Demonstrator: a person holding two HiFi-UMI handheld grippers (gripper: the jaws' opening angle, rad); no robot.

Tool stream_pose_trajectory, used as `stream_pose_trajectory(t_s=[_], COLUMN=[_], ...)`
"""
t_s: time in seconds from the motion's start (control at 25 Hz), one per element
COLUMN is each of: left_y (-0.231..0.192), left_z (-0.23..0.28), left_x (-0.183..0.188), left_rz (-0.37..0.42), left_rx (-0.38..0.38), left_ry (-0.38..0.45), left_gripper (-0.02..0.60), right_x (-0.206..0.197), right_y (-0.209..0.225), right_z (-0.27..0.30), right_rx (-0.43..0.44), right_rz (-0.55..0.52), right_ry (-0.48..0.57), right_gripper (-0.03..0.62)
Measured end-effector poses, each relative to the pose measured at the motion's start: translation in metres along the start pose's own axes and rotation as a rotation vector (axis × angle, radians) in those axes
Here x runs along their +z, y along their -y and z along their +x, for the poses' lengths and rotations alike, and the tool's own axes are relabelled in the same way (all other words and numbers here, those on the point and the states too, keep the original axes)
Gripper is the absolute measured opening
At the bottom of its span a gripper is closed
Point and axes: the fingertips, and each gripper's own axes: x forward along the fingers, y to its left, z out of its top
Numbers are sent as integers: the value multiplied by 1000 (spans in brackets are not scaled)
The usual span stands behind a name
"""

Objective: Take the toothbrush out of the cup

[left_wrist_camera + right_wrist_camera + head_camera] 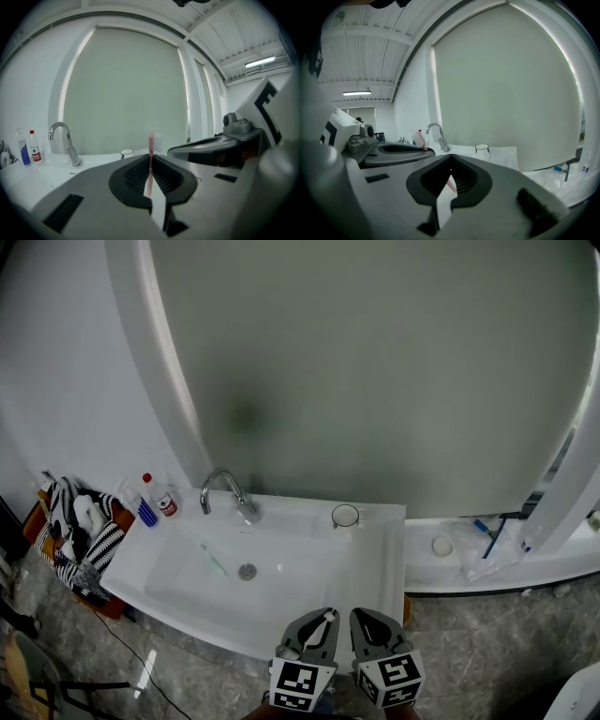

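My left gripper [320, 620] hangs in front of the sink's [375, 559] near edge, shut on a pink toothbrush [150, 161]. The brush's white bristle head stands up above the jaws. The white cup [345, 516] stands on the sink's back ledge, far from both grippers, with nothing sticking out of it. It also shows as the cup [126, 153] and the cup [482, 149] in the gripper views. My right gripper [366, 618] is just right of the left one, its jaws shut tip to tip. A bit of pink handle [451, 184] shows through the gap behind its tips.
A chrome faucet [225, 489] rises at the back of the basin. A green toothbrush [214, 560] lies in the basin near the drain [247, 571]. Bottles [166, 501] stand at the sink's back left, and a basket of cloths [80, 540] sits left. A plastic bag [487, 545] lies on the right ledge.
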Motion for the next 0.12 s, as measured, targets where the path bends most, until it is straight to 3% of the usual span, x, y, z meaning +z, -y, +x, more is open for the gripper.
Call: stream_pose_trajectory(t_s=[0.12], left_y=[-1], left_z=[1], left_x=[1], left_rz=[1], left_rx=[0], left_ry=[-1], left_gripper=[26], right_x=[1], right_y=[0], right_z=[1], right_rx=[2], right_rz=[-1], right_ry=[2], right_gripper=[11])
